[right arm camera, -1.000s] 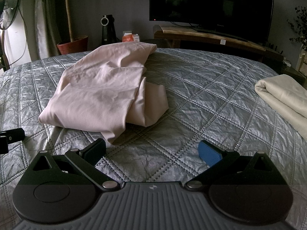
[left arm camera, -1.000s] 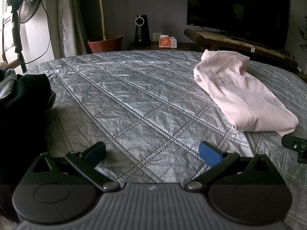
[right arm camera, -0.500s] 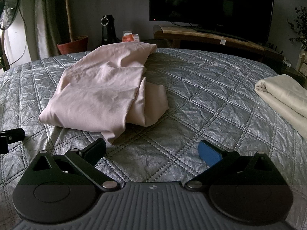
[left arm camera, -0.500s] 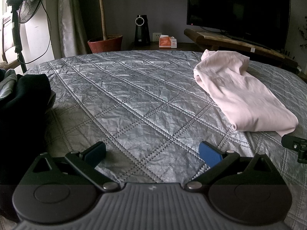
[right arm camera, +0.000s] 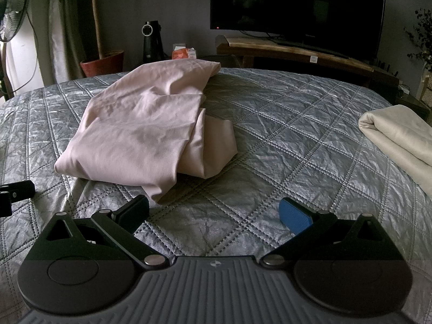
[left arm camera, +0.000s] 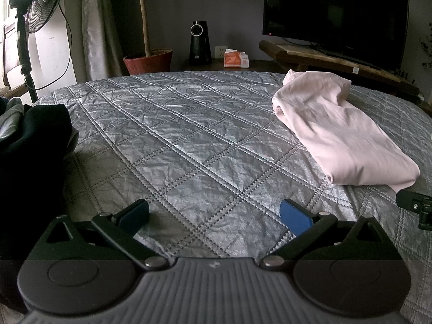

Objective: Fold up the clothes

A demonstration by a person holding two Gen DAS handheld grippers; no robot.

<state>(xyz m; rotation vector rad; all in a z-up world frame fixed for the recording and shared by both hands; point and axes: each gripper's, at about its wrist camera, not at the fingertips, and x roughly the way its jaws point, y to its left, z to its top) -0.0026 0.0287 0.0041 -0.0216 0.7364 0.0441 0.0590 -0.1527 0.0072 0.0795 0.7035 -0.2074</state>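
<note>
- A bed under a grey quilted bedspread fills both views; past its far edge stand a television on a wooden stand, a red plant pot and a fan.
- Pink garment lies loosely folded mid-bed (one flap juts out at its right side), its near corner just beside the right gripper.
- Right gripper: fingers spread wide, holding nothing.
- Left gripper: fingers equally wide apart, empty, over bare quilt; a broad clear stretch lies ahead of it.
- Dark clothing sits piled at the bed's left edge.
- A cream folded cloth rests at the right edge, well apart from the pink one.
</note>
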